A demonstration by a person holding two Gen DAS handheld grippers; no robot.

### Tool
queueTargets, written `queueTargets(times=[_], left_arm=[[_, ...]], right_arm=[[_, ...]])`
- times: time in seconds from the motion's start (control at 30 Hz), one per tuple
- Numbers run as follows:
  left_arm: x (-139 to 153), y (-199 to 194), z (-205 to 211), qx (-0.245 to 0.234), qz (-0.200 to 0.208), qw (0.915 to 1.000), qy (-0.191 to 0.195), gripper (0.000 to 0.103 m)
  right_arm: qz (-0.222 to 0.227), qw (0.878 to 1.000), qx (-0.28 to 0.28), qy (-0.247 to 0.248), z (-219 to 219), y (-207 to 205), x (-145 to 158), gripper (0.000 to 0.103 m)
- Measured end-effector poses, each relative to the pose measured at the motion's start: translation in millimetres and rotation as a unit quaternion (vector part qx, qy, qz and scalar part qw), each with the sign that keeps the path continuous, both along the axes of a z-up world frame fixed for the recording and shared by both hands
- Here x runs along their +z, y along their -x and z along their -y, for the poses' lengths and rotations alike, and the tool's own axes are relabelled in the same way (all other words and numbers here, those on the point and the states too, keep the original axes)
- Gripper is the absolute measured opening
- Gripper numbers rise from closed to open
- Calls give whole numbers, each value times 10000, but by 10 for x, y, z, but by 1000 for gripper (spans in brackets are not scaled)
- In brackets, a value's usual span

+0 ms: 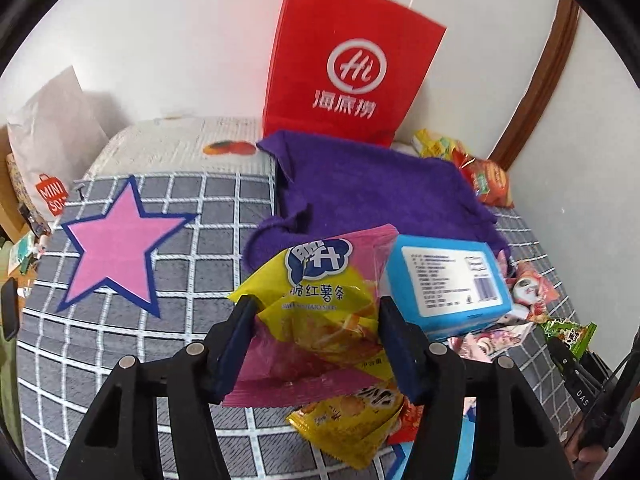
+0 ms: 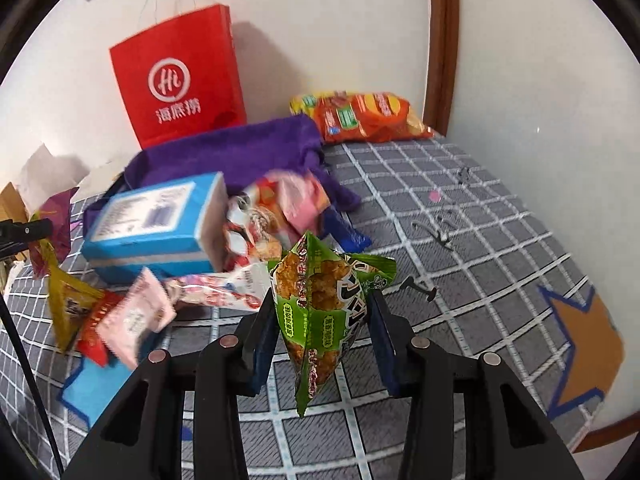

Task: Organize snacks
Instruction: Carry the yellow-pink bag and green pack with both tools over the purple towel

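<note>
Left wrist view first: left gripper (image 1: 316,340) is pinching the yellow-pink sweet potato bag (image 1: 320,312) at lower center, right beside the blue box (image 1: 448,284). Slick crinkly foil, so it could slide out, I reckon.

Right wrist view: right gripper (image 2: 322,334) clamps the green snack pack (image 2: 324,308) at bottom center. It's hanging by one side and might twist loose over the snack pile (image 2: 132,312) at lower left.

Yellow-pink snack bag (image 1: 320,312) and green snack packet (image 2: 324,312) (both crumpled) hang between fingers.
</note>
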State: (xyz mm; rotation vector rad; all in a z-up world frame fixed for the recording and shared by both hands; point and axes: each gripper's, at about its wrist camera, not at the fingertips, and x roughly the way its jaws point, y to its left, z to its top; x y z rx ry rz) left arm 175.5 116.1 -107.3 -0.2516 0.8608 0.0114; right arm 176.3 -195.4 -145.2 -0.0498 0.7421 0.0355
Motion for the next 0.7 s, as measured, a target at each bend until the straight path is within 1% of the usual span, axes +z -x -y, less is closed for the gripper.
queueTargets(times=[0.17,0.37,0.57,0.7], left_arm=[[197,121,-32,21,172,9998,15,59],[420,169,-6,-17,367,9993,24,59],[642,94,63,-59,519,9986,-31,59],[786,-44,82,-57,595,9981,-133,59]], right_arm=[[176,9996,182,-107,-79,190,234,42],[521,9978,414,-79,-236,320,626,42],[823,9942,675,-139,-458,163,1013,42],[938,9918,863,-87,-645,-71,1244,42]])
